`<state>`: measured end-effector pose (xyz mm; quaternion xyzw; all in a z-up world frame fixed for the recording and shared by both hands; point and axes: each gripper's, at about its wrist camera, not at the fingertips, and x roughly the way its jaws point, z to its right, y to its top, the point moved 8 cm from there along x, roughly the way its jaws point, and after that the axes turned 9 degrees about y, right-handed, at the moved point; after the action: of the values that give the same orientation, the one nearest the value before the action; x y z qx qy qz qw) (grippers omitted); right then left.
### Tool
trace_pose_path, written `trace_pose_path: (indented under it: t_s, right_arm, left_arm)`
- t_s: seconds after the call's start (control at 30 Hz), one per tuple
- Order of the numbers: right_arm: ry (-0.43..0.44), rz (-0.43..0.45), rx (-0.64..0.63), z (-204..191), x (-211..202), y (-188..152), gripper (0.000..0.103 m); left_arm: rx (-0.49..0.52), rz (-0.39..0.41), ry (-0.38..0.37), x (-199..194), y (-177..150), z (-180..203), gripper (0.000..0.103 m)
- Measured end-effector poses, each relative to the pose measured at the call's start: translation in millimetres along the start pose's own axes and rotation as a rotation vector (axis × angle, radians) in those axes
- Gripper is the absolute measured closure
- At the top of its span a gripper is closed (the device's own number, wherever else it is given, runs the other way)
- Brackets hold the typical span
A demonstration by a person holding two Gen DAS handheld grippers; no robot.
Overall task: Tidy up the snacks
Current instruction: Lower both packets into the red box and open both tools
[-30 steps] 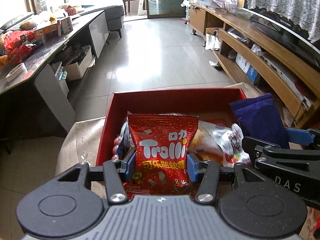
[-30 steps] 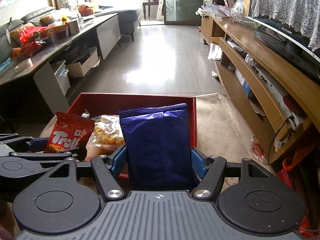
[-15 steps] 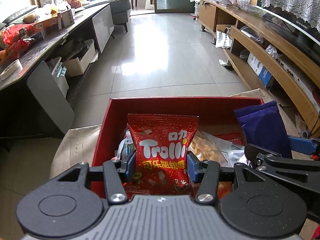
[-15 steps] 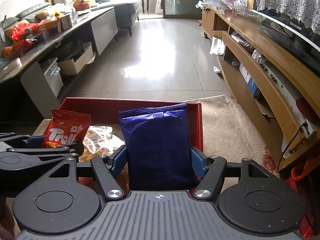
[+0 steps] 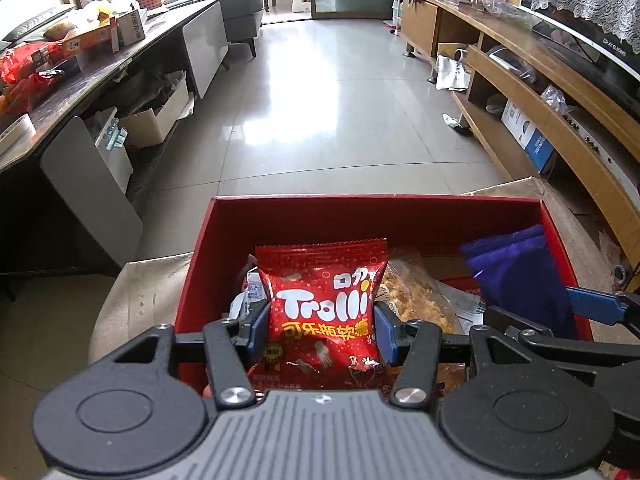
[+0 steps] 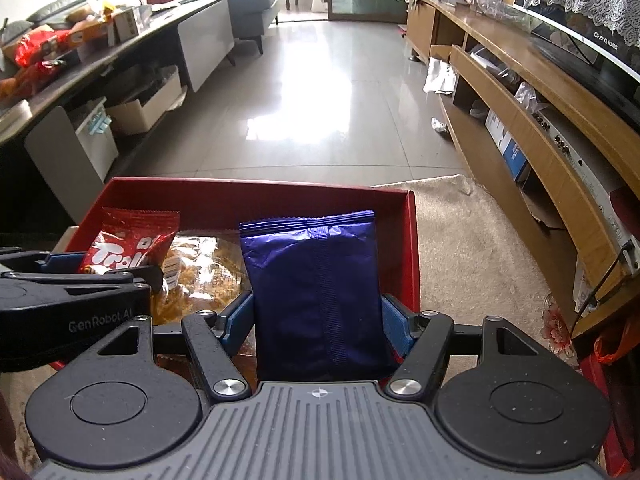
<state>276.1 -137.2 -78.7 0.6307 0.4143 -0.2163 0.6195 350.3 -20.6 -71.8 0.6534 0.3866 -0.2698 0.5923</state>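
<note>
A red Trolli gummy bag [image 5: 320,304] stands upright between the blue pads of my left gripper [image 5: 320,332], low inside the red box [image 5: 360,202]. The pads still touch its sides while the jaws are opening. My right gripper [image 6: 318,328] is shut on a dark blue snack packet [image 6: 316,292], held upright over the right end of the red box [image 6: 260,186]. A clear bag of golden snacks [image 5: 416,296] lies in the box between the two. The blue packet [image 5: 516,276] also shows at the right of the left wrist view, and the Trolli bag [image 6: 128,244] at the left of the right wrist view.
The box rests on a beige mat [image 6: 472,248] on the tiled floor [image 5: 340,120]. A long wooden TV cabinet [image 6: 540,128] runs along the right. A dark table [image 5: 80,80] loaded with packets and boxes runs along the left.
Both grippers have moved forward and down over the red box, each with its packet. The Trolli bag and the blue packet now sit lower, inside the box walls.
</note>
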Motion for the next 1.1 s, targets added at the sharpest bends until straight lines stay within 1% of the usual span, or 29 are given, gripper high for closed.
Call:
trace_pose_path:
  t_s: [0.43, 0.67, 0.8, 0.97, 1.1]
  right_arm:
    - [-0.016, 0.021, 0.000, 1, -7, 3, 0.024]
    - [-0.026, 0.036, 0.008, 1, -15, 5, 0.024]
    - [-0.035, 0.041, 0.013, 2, -24, 2, 0.022]
    - [-0.053, 0.048, 0.000, -1, -43, -8, 0.021]
    - [-0.052, 0.058, 0.013, -4, -56, -17, 0.020]
  left_arm:
    - [0.023, 0.025, 0.010, -10, 3, -3, 0.045]
    - [0.026, 0.049, 0.021, -22, 3, -10, 0.039]
    - [0.024, 0.055, 0.019, -31, -4, -14, 0.037]
    - [0.015, 0.058, -0.006, -49, -18, -20, 0.036]
    - [0.001, 0.055, -0.025, -61, -31, -25, 0.033]
